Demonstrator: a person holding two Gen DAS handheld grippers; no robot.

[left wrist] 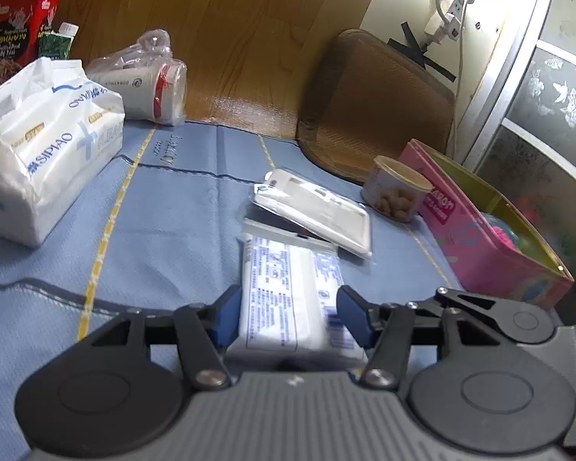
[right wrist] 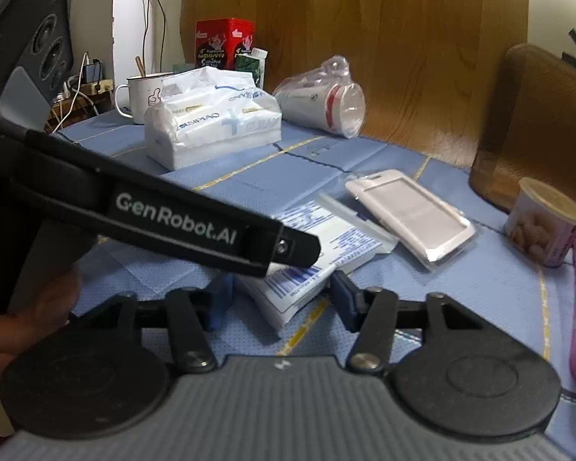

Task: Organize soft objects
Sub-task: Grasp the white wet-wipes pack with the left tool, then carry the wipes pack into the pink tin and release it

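Note:
A small white tissue packet [left wrist: 284, 288] with blue print lies on the blue tablecloth [left wrist: 172, 211]. My left gripper [left wrist: 290, 315] is shut on it, with a blue pad against each long side. In the right wrist view the same packet [right wrist: 292, 292] lies tilted, its near corner between the fingers of my right gripper [right wrist: 282, 303]. That gripper is open and a gap shows at each pad. The left gripper's black body [right wrist: 180, 219] crosses that view from the left and hides part of the packet. A hand shows at the lower left edge.
A clear card holder [left wrist: 315, 211] rests on the packet's far end. To the right stand a small snack can [left wrist: 397, 192] and an open pink box [left wrist: 480, 238]. A big tissue pack [left wrist: 50, 146], bagged paper cups [left wrist: 149, 84], a red tin [left wrist: 19, 38] and a mug [right wrist: 138, 92] sit at the back.

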